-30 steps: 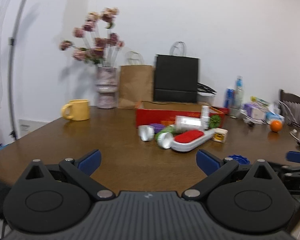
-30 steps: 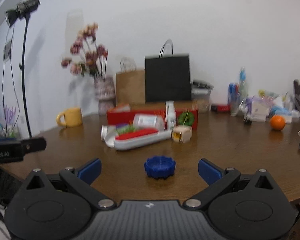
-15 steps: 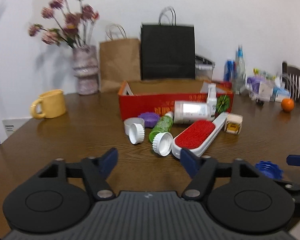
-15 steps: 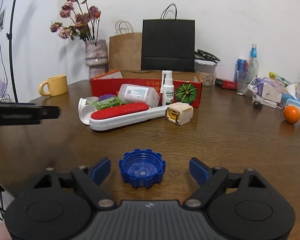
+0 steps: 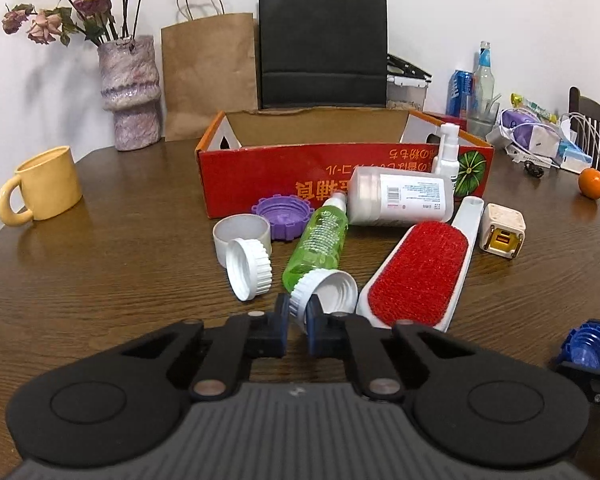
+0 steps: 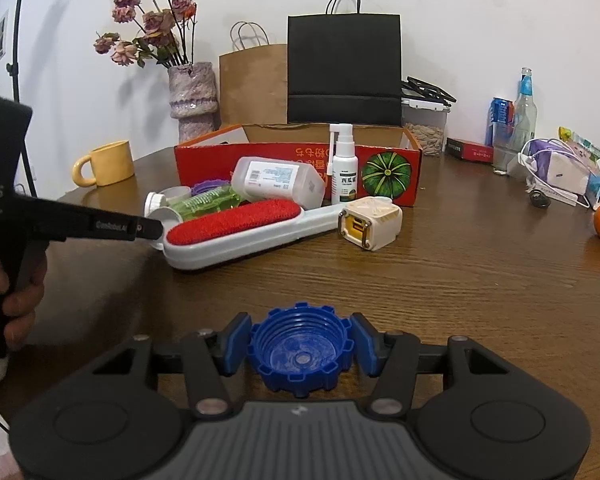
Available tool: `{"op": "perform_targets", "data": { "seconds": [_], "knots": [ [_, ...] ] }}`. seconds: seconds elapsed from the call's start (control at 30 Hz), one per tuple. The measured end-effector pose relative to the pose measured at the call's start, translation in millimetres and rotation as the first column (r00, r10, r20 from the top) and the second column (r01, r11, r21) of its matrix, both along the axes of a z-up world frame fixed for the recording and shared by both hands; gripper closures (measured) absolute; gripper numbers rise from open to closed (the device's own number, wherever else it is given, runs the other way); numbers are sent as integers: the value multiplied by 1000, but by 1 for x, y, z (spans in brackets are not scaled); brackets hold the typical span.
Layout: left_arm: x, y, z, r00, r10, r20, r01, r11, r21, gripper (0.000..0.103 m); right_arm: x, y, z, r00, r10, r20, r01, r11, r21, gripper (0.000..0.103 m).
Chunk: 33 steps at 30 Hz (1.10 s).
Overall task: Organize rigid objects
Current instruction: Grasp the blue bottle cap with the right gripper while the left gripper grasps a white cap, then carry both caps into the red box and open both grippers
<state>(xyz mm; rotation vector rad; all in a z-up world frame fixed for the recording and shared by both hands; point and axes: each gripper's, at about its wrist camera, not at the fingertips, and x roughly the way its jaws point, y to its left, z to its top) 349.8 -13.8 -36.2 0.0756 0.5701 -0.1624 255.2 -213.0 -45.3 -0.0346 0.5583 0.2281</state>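
White cap (image 5: 326,295) on table (image 5: 120,280) beside green bottle (image 5: 320,240), rim pinched by left gripper (image 5: 296,312), jaws just closed; blue cap (image 6: 302,350) between right gripper (image 6: 302,344) pads, jaws closing, both pads touching it

Red box (image 5: 260,172) printed with yellow lettering and a green striped melon. Red-bristled white brush (image 5: 416,276). Clear green bottle (image 5: 320,240). Purple cap (image 5: 282,216), blue cap (image 6: 302,354), white caps (image 5: 248,268). Yellow mug (image 5: 46,184). Mottled lilac vase (image 5: 130,92). Black bag (image 5: 322,46), brown bag (image 5: 208,68). Wood-grain brown table (image 5: 120,272).
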Motion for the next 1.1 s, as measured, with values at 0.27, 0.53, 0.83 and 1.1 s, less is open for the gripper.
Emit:
{"op": "perform_targets", "data": {
  "seconds": [0.27,0.53,0.83,1.1],
  "knots": [
    [-65,13,26,994,17,108,-13,999,-43,94,-27,7,12,998,0,69,0,1000,5,50],
    [-167,28,68,958,94,269,-69,993,-101,94,-100,18,39,964,-3,267,1,1000,9,50],
    [-246,32,74,943,114,313,-67,985,-157,94,-174,25,46,920,-22,390,19,1000,12,50],
    [-240,31,82,932,99,348,-49,988,-149,94,-176,23,58,909,-23,415,24,1000,1,50]
  ]
}}
